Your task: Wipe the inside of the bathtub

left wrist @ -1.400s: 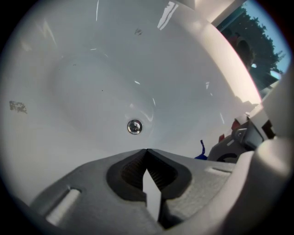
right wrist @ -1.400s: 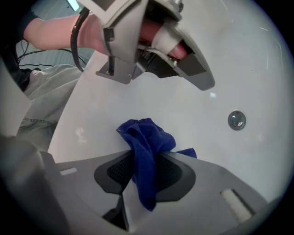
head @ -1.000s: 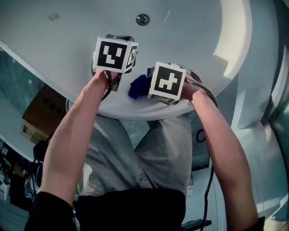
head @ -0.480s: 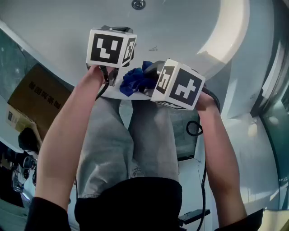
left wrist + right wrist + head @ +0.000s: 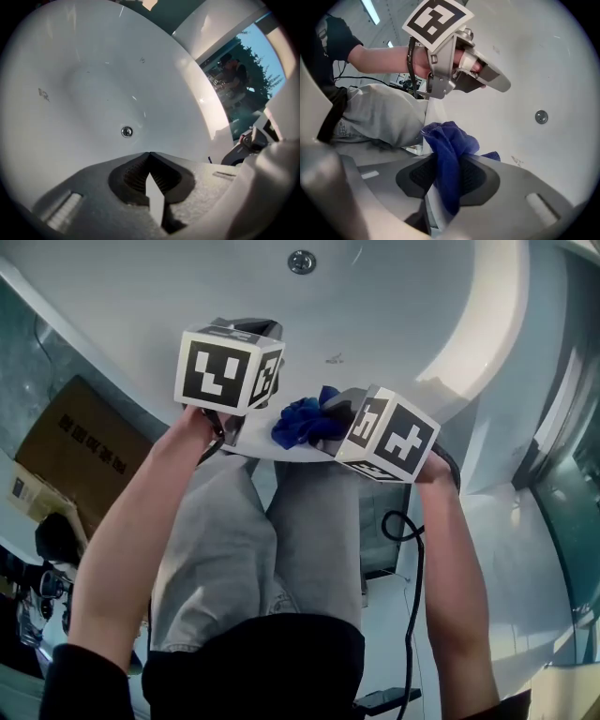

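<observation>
The white bathtub (image 5: 394, 306) curves below me, its round metal drain (image 5: 301, 262) at the top of the head view. A crumpled blue cloth (image 5: 302, 418) is pinched in my right gripper (image 5: 330, 420), which is shut on it just over the tub's near rim. In the right gripper view the blue cloth (image 5: 449, 154) bunches up out of the closed jaws. My left gripper (image 5: 246, 343) hangs beside it to the left, jaws shut with nothing between them (image 5: 149, 157). The tub's inside (image 5: 93, 93) and the drain (image 5: 126, 131) fill the left gripper view.
A brown cardboard box (image 5: 75, 451) stands on the floor at the left outside the tub. A black cable (image 5: 403, 531) loops down by the right arm. The person's grey-trousered legs (image 5: 253, 549) press against the tub rim. A window (image 5: 243, 70) shows beyond the tub's far edge.
Both grippers have lifted slightly and the right one has shifted a little right and turned, still holding the cloth. The head view has tilted, bringing the drain back into sight.
</observation>
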The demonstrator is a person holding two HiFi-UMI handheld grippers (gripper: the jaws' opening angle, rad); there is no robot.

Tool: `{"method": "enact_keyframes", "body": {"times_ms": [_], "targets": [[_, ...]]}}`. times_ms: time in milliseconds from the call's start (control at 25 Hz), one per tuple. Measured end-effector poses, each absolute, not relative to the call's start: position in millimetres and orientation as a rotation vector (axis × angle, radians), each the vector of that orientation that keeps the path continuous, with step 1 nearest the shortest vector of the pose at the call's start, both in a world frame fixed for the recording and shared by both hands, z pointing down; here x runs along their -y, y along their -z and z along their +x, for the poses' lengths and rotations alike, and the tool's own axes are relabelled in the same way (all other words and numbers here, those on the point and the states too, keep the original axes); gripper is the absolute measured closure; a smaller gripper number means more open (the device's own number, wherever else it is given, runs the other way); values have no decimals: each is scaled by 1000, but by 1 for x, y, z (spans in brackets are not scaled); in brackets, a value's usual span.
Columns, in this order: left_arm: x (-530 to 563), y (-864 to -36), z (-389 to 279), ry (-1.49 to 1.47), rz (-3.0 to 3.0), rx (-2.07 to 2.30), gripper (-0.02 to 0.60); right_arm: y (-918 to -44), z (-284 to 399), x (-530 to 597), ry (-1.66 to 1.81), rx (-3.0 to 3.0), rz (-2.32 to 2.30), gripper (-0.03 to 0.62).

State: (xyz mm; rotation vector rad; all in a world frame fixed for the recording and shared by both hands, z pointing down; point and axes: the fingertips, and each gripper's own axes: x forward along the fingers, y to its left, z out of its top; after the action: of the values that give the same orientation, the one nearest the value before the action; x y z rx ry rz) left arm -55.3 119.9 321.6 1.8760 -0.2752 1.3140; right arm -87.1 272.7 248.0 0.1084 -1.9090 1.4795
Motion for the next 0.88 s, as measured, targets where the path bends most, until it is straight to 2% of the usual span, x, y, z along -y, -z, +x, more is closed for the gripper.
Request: {"method": "enact_keyframes", "body": {"times_ms": [520, 880], "targets": [[-100, -337, -59, -1288, 1851, 379, 577, -254, -92, -273, -1556, 1946, 44, 457], [-97, -346, -48, -1079, 1683, 675, 577, -250, -89, -264, -1613, 1981, -86, 459]]}}
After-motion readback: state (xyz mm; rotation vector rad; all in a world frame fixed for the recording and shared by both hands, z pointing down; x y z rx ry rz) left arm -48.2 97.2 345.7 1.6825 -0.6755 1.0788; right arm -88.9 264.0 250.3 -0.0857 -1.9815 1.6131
